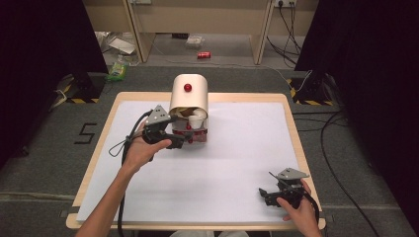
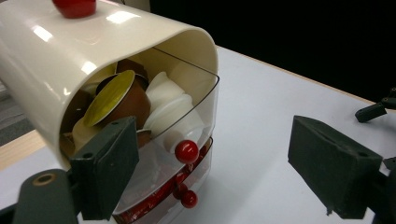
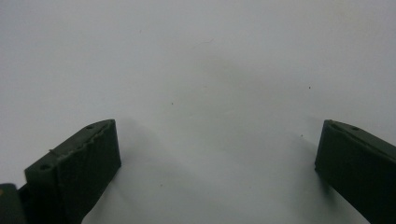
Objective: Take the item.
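Cream-coloured domed plastic capsule dispenser (image 2: 93, 51) faces the wide-open left gripper (image 2: 224, 163), which should centre on its red ball knob (image 2: 187, 150) before closing; right gripper (image 1: 276, 191) rests open.

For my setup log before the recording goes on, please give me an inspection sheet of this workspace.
Surface: white sheet on a wood-edged table, bare apart from the dispenser.
Job's things: cream plastic dispenser with rounded hood and red knob; clear front drawer with red ball handle holds brown and white capsules.
Clutter: nothing seen on the sheet.
Grippers: left hand-held gripper open, at the dispenser's front; right hand-held gripper open, low over the sheet.
Cables: black cable trails from the left one.
Surroundings: black curtains, grey floor, red can and cables behind.
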`<state>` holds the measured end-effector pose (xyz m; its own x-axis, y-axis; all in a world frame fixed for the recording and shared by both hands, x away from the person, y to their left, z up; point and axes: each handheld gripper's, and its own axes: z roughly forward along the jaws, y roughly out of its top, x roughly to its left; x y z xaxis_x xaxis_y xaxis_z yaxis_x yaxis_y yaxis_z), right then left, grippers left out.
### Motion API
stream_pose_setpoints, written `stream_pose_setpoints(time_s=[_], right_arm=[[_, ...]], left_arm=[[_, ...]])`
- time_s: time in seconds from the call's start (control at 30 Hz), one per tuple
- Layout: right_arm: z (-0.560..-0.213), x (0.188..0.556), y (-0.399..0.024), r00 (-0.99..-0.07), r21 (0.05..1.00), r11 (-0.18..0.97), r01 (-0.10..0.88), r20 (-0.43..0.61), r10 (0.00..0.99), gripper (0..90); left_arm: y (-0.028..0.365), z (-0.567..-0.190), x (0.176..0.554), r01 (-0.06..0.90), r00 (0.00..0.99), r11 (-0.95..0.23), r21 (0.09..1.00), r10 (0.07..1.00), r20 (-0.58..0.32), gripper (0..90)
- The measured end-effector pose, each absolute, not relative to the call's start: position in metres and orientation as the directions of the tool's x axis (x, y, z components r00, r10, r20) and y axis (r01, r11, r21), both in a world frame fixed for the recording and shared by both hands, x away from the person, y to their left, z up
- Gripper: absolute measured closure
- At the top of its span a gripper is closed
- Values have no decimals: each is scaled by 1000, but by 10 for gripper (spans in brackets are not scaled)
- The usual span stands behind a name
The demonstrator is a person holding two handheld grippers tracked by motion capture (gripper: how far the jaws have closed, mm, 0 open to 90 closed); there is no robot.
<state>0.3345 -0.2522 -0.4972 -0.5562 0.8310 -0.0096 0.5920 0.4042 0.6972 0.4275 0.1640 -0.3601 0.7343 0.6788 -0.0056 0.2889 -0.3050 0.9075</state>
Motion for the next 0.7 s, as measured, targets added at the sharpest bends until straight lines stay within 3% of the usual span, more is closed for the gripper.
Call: stream_pose_setpoints(time_s=[0.7], right_arm=[[-497,334,-252,-556,697,404,592,-9,831,5]], left_arm=[[151,-371,449,336,724,-341,878,690,-9,149]])
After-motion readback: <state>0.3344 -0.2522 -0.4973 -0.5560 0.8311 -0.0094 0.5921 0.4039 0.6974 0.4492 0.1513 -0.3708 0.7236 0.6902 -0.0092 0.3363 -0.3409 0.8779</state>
